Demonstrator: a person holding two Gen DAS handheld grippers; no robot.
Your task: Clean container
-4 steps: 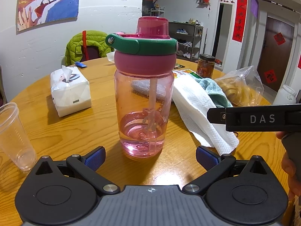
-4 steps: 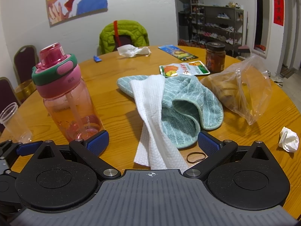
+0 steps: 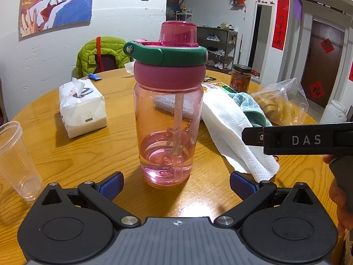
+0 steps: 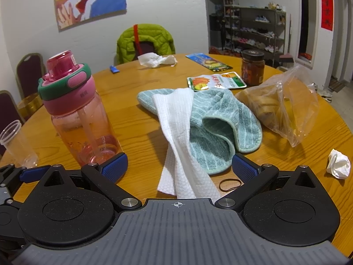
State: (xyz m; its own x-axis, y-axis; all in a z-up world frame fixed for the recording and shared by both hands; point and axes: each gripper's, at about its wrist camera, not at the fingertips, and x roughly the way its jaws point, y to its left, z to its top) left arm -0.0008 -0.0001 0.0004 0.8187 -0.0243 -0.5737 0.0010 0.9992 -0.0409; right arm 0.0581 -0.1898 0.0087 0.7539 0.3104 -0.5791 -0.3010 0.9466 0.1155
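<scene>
Both tongs stand wide with nothing between their blue pads. Our left tongs (image 3: pixel 175 182) sit low over the round wooden desk (image 3: pixel 66 150), aimed at the pink bottle (image 3: pixel 168 110), which stands upright just beyond the fingertips, not touched by them. It wears a pink collar and a green lid with a pink cap, a straw runs down inside, and a little water lies at the bottom. Our right tongs (image 4: pixel 179 165) hover over the near end of the white paper towel (image 4: pixel 178 132), with a rubber band (image 4: pixel 230 185) lying on the desk just inside the right finger. From that view the bottle (image 4: pixel 81 114) stands to the left, near the left pad.

A bit farther, the paper towel drapes over a teal cloth (image 4: pixel 220 123). A clear plastic cup (image 3: pixel 15 161) stands at the far left, and a tissue pack (image 3: pixel 81 108) lies behind and left of the bottle. To the right lie a clear bag (image 4: pixel 284 108) and a crumpled tissue (image 4: pixel 338 164). Farther back stand a sauce jar (image 4: pixel 253 67) and a snack packet (image 4: pixel 216 81).
</scene>
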